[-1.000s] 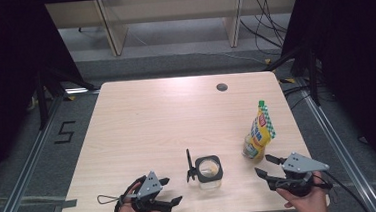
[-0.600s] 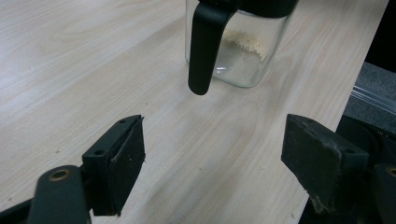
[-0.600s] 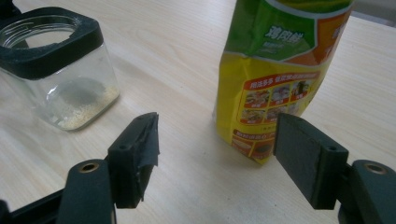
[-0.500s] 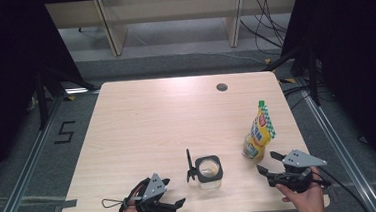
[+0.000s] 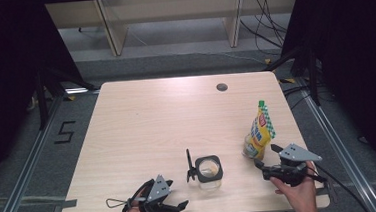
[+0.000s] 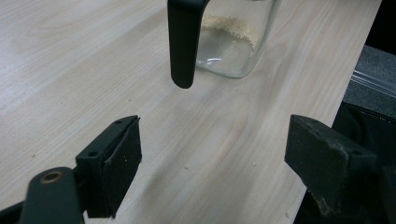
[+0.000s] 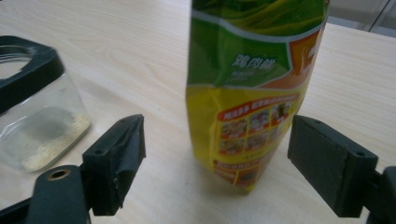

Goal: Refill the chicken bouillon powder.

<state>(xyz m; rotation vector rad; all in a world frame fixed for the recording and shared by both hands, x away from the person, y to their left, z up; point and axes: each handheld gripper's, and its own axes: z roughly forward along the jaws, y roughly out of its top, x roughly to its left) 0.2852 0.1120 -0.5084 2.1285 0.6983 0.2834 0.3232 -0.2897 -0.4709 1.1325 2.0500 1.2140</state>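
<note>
A clear glass jar (image 5: 209, 171) with a black rim and a little pale powder inside stands near the table's front edge. A black handle (image 5: 189, 165) sticks up at its left. A yellow-green pouch (image 5: 261, 130) stands upright to its right. My left gripper (image 5: 179, 209) lies low at the front, left of the jar. Its jaws have just been opening and stand open (image 6: 215, 158) with nothing between them, the handle (image 6: 183, 42) and jar (image 6: 233, 42) ahead. My right gripper (image 5: 265, 156) has also just been opening. It stands open (image 7: 217, 154) and the pouch (image 7: 252, 84) is just ahead, untouched.
The jar (image 7: 32, 112) sits left of the pouch in the right gripper view. A small dark round spot (image 5: 222, 87) marks the light wooden table (image 5: 167, 122) near its far edge. Cables and shelf legs lie on the floor beyond. The front table edge runs close under both hands.
The right gripper has edged slightly forward toward the pouch and its jaws look wider apart. The left gripper has barely moved. Jar and pouch stay where they were.
</note>
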